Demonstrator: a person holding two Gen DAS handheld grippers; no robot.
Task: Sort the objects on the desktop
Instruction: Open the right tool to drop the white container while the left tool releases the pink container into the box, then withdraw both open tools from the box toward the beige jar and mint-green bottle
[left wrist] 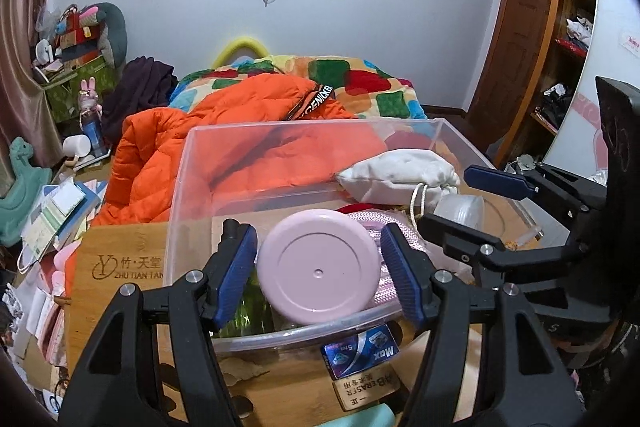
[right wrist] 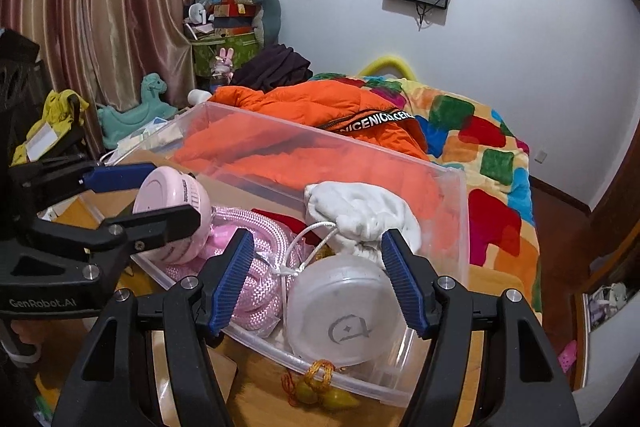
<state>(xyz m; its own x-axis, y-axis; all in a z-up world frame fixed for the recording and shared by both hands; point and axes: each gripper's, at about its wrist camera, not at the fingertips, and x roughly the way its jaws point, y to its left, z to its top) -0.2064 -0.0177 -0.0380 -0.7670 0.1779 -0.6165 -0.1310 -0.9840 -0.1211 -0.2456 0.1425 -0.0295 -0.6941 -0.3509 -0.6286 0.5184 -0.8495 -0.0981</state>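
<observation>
**Left wrist view: both grippers over the clear bin**

The left gripper (left wrist: 318,267) hung over the clear bin (left wrist: 182,187) on the table (left wrist: 120,267), jaws wide apart around a pink round case (left wrist: 318,273) without visibly touching it. Right of it lay pink rope (right wrist: 256,291) and a white pouch (right wrist: 360,211). The right gripper (right wrist: 318,279) spread its jaws around a frosted round case (right wrist: 344,315), contact uncertain.
</observation>
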